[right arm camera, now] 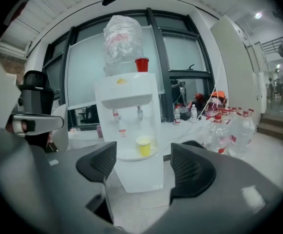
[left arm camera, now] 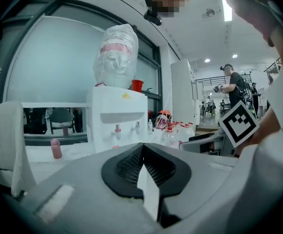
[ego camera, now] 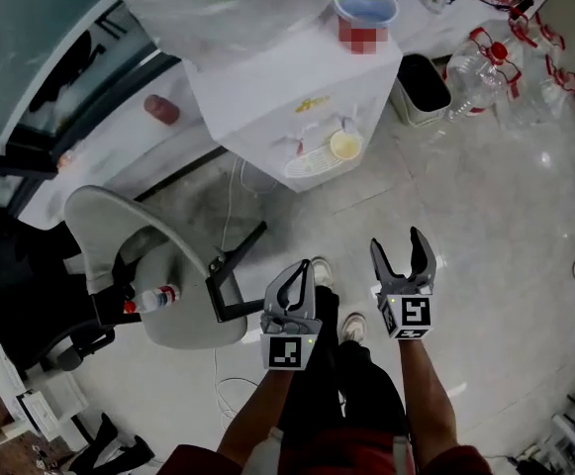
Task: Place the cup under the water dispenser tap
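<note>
We look steeply down on a white water dispenser (ego camera: 287, 97) standing on a pale floor (ego camera: 485, 226). A small yellow cup (ego camera: 345, 145) sits upright on the dispenser's drip tray (ego camera: 312, 162), below the tap (ego camera: 344, 124) on the side nearer a cluster of clear bottles (ego camera: 485, 72).

Both grippers are held low in front of the dispenser, well apart from it and from the cup. The right gripper (ego camera: 399, 245) has its jaws spread wide with nothing between them. In its own view the cup shows straight ahead, framed in the gap between the two dark pads (right arm camera: 190, 167). The left gripper (ego camera: 302, 271) has its jaws pressed together and carries nothing. The dispenser is in front of it, and the cup does not show in its view.

A red cup (right arm camera: 141, 64) stands on top of the dispenser beside a plastic-wrapped water bottle (right arm camera: 122, 38). A grey chair (ego camera: 139, 255) stands to the dispenser's other side, away from the bottles.
</note>
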`<state>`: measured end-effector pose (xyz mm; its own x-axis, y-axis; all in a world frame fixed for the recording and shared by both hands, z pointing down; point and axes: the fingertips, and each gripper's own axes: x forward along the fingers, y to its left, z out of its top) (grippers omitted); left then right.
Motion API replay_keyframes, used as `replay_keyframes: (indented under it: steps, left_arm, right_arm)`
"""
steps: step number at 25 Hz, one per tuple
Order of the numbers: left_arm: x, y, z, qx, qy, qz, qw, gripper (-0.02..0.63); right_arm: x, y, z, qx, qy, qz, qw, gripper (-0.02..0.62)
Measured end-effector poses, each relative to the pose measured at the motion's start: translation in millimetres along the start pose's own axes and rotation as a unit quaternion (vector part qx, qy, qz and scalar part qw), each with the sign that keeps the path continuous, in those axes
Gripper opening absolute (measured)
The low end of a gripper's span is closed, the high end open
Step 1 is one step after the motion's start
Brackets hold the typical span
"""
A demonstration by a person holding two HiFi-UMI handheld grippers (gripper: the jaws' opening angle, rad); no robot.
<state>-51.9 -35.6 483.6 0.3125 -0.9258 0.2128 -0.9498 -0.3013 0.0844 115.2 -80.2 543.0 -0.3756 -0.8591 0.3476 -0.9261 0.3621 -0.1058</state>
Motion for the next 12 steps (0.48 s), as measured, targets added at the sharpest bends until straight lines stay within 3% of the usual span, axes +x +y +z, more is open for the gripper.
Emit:
replay_keyframes:
  steps: [6,12]
  left_arm:
    - [-25,-29,60,0.015,-0.026,-0.007,0.9995,-0.003]
    - [-56,-51,110,0.022,-0.048,0.002,0.9986,-0.003]
  right_arm:
    - [-70,16,50,0.013,-0.011,0.014,1.000,0.333]
    - [-136,28,103,-0.024,-0.049,0.025,0.998,0.333]
